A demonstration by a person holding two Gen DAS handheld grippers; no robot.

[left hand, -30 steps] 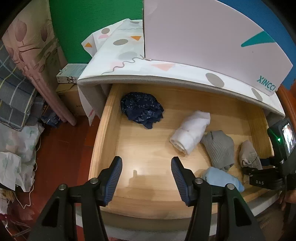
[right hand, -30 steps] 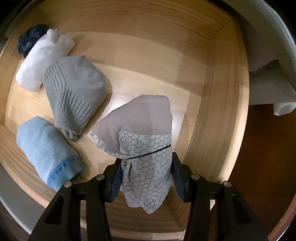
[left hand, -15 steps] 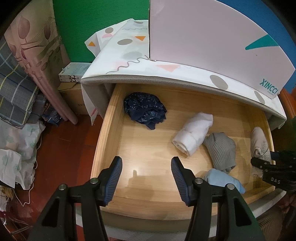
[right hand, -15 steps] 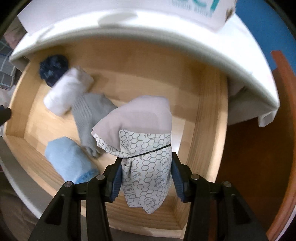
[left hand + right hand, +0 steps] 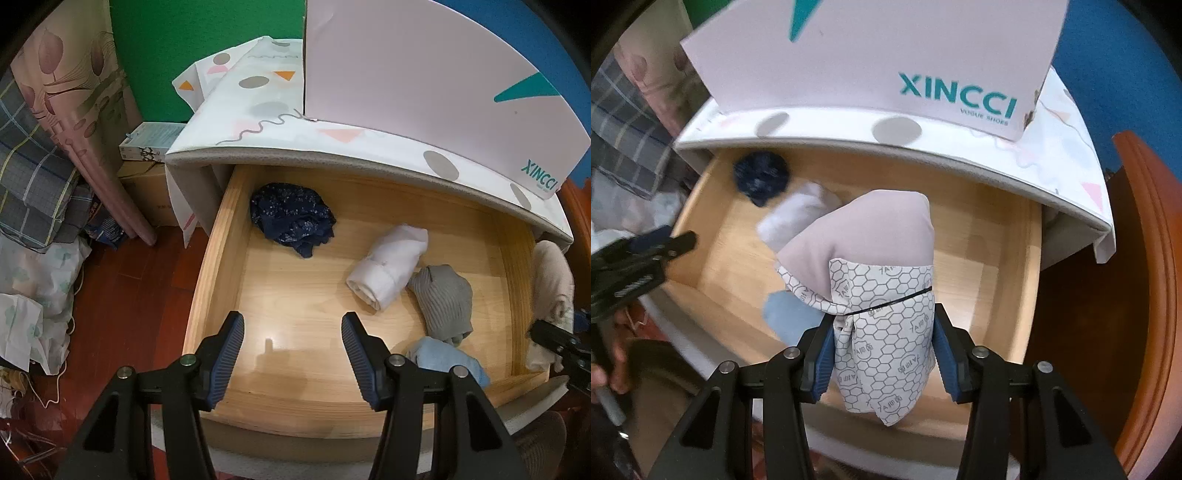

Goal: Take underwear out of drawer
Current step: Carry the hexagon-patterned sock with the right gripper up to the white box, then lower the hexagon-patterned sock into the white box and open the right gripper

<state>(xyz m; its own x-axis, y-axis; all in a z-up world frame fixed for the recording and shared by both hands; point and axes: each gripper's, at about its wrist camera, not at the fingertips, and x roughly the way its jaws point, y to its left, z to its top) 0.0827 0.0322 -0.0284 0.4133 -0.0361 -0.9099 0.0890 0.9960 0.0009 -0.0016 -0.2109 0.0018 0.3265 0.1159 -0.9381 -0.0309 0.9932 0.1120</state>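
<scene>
1. The wooden drawer (image 5: 221, 243) looks farther away than a second ago.
2. The right gripper (image 5: 882, 341) has lifted the underwear (image 5: 875, 266) above it, pinched tight.
3. The left gripper (image 5: 292, 356) stayed spread, holding nothing.

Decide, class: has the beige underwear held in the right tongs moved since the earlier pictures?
Yes. The beige underwear, clamped in the right tongs, has risen away from the drawer floor, whose whole outline now shows beneath it.
</scene>
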